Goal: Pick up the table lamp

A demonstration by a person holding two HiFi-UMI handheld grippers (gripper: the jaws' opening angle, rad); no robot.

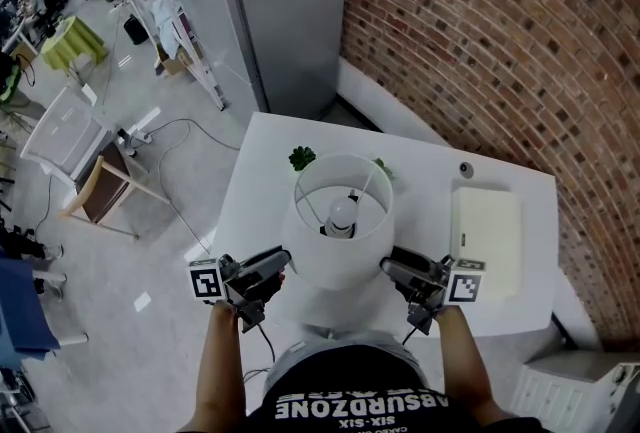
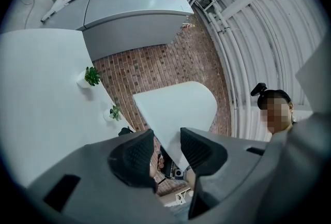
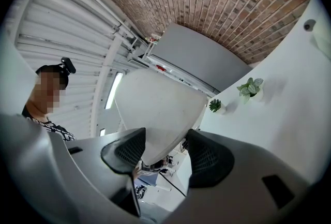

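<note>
The table lamp's white shade [image 1: 318, 266] stands at the near edge of the white table [image 1: 258, 193], its bulb [image 1: 343, 214] visible inside from above. My left gripper [image 1: 283, 267] meets the shade's left side and my right gripper [image 1: 389, 268] its right side. In the left gripper view, the shade [image 2: 176, 109] tapers down between the jaws of my left gripper [image 2: 166, 148]; both pads touch it. In the right gripper view the shade [image 3: 155, 109] fills the gap of my right gripper [image 3: 165, 149], with both pads against it. The lamp's base is hidden under the shade.
Two small potted plants [image 1: 302, 158] [image 1: 384, 167] stand behind the lamp. A cream box [image 1: 486, 241] lies on the table's right part, with a small dark round thing [image 1: 465, 168] behind it. A brick wall [image 1: 500, 31] runs along the right. A chair [image 1: 92, 187] and cables are on the floor to the left.
</note>
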